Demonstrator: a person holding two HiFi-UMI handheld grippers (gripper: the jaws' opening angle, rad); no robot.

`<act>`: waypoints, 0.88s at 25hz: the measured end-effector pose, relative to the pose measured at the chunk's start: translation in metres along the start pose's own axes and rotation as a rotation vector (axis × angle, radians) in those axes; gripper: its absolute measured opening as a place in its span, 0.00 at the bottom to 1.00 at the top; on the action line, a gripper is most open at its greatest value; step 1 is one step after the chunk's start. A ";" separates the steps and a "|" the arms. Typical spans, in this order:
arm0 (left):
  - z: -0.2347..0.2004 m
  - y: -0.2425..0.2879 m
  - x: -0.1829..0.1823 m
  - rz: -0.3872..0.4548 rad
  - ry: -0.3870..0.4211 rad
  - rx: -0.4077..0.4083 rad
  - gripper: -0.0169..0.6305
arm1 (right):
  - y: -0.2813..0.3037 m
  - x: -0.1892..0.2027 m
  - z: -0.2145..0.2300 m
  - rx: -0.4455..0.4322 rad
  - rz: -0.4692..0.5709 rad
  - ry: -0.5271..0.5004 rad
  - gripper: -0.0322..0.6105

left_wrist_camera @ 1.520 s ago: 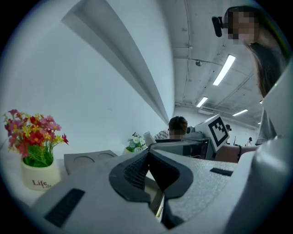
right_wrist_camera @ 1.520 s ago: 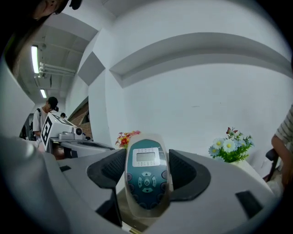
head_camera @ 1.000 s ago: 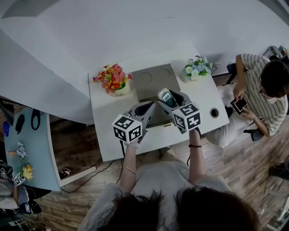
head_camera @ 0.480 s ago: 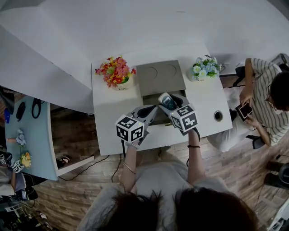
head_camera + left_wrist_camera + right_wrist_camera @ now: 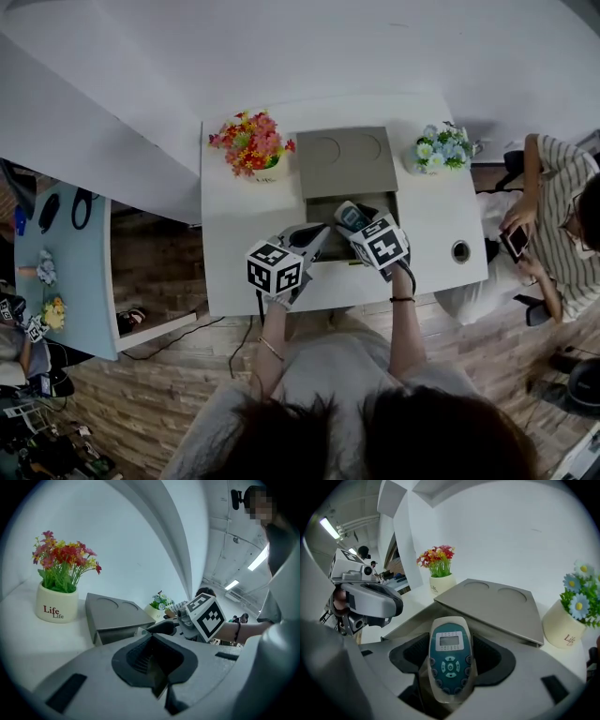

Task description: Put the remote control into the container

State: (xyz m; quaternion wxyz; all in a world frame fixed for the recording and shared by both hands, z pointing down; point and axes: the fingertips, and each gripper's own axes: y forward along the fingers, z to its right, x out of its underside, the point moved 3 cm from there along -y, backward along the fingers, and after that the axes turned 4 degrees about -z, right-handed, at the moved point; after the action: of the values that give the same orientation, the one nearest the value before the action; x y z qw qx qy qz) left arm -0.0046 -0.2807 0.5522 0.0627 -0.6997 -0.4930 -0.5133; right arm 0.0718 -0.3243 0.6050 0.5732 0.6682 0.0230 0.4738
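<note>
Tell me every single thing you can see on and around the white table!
table: one, white, centre.
container: one, grey, back middle of the table.
red flower pot: one, white pot, table's back left.
blue flower pot: one, white pot, table's back right.
remote control: one, teal and white, by the container's front.
seated person: one, striped shirt, right of the table.
side table: one, light blue, far left.
left gripper: grey, shut, empty.
right gripper: grey, holding the remote control.

Probably office: white desk (image 5: 234, 253); wood-plank floor (image 5: 487, 375); ceiling strip light (image 5: 258, 558); seated person (image 5: 562, 216).
</note>
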 end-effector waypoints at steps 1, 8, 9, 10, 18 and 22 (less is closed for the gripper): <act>-0.001 0.001 0.001 -0.002 -0.004 -0.002 0.03 | 0.003 0.001 0.000 -0.004 -0.014 -0.008 0.50; -0.009 -0.001 0.003 -0.004 -0.022 -0.028 0.03 | 0.020 0.006 -0.002 -0.029 -0.095 -0.069 0.50; -0.010 0.000 0.003 -0.003 -0.024 -0.031 0.03 | 0.021 0.007 -0.003 -0.031 -0.103 -0.076 0.50; -0.010 0.000 0.004 -0.003 -0.025 -0.033 0.03 | 0.022 0.007 -0.003 -0.031 -0.111 -0.084 0.50; -0.013 0.000 0.001 0.002 -0.024 -0.038 0.03 | 0.027 0.004 -0.002 -0.026 -0.160 -0.136 0.50; -0.012 0.000 -0.002 0.007 -0.014 -0.036 0.03 | 0.027 0.006 -0.004 -0.026 -0.152 -0.134 0.50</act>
State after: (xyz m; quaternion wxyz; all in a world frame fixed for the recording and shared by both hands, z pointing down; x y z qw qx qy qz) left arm -0.0123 -0.2893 0.5561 0.0486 -0.7061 -0.4816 -0.5169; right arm 0.0584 -0.3277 0.6296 0.6163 0.6873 0.0292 0.3834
